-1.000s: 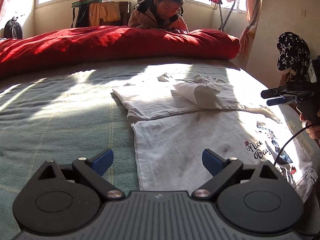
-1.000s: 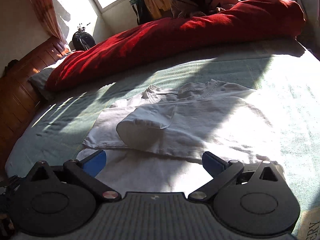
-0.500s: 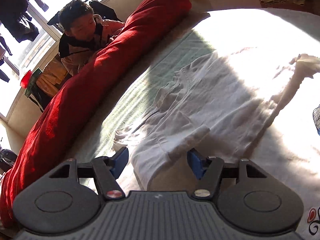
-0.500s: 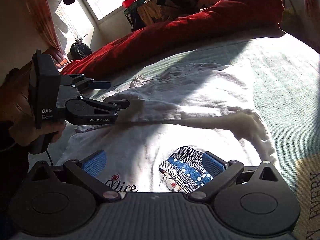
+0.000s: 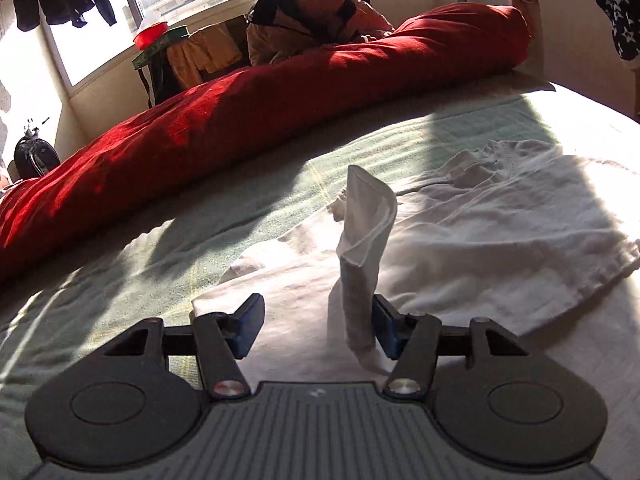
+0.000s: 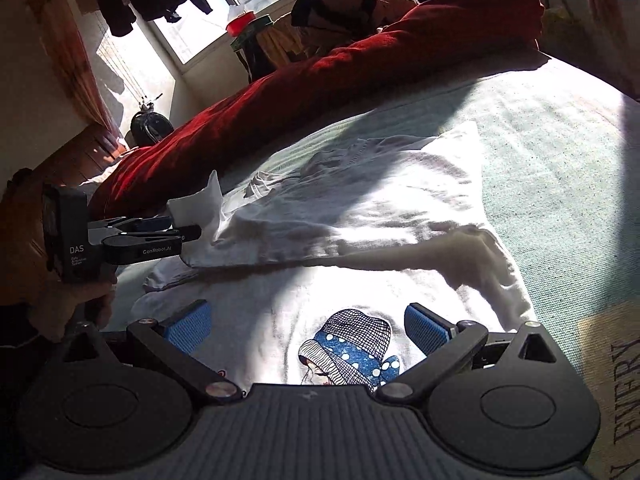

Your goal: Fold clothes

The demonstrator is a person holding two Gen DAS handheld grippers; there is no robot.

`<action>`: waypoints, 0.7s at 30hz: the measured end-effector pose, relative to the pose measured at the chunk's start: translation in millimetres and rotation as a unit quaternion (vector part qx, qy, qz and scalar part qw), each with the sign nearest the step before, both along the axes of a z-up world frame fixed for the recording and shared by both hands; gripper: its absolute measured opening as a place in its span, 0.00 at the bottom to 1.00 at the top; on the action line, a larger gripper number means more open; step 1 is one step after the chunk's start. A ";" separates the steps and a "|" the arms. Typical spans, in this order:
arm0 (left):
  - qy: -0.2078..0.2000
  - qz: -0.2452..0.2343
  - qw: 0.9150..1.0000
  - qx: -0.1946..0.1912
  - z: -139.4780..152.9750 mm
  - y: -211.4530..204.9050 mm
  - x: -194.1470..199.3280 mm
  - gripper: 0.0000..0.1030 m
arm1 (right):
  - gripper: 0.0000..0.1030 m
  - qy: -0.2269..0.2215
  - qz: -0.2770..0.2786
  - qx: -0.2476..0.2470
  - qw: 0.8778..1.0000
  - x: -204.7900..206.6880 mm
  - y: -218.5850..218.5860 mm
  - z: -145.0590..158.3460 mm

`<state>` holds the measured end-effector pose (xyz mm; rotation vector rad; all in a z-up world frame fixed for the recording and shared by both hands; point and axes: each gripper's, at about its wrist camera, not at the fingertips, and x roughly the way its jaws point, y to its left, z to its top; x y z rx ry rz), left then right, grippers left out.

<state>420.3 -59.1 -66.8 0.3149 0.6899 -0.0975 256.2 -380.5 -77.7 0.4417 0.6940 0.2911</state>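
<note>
White shirt (image 6: 360, 216) spread on the bed (image 6: 560, 152) in front of the red quilt (image 5: 248, 116), top part folded down over the printed front, one sleeve (image 5: 366, 240) standing up from it. Left tool (image 5: 316, 326) half open, having just been closing, with that sleeve against its right pad, the other pad clear of the cloth. Right tool (image 6: 306, 326) wide and empty above the hat print (image 6: 352, 344), on the shirt's side farthest from the quilt.
</note>
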 end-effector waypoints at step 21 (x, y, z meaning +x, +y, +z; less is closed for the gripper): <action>0.025 0.068 0.987 -0.144 4.3 70.6 8.2 0.49 | 1.00 0.025 0.018 -0.038 0.999 2.1 10.6 -27.0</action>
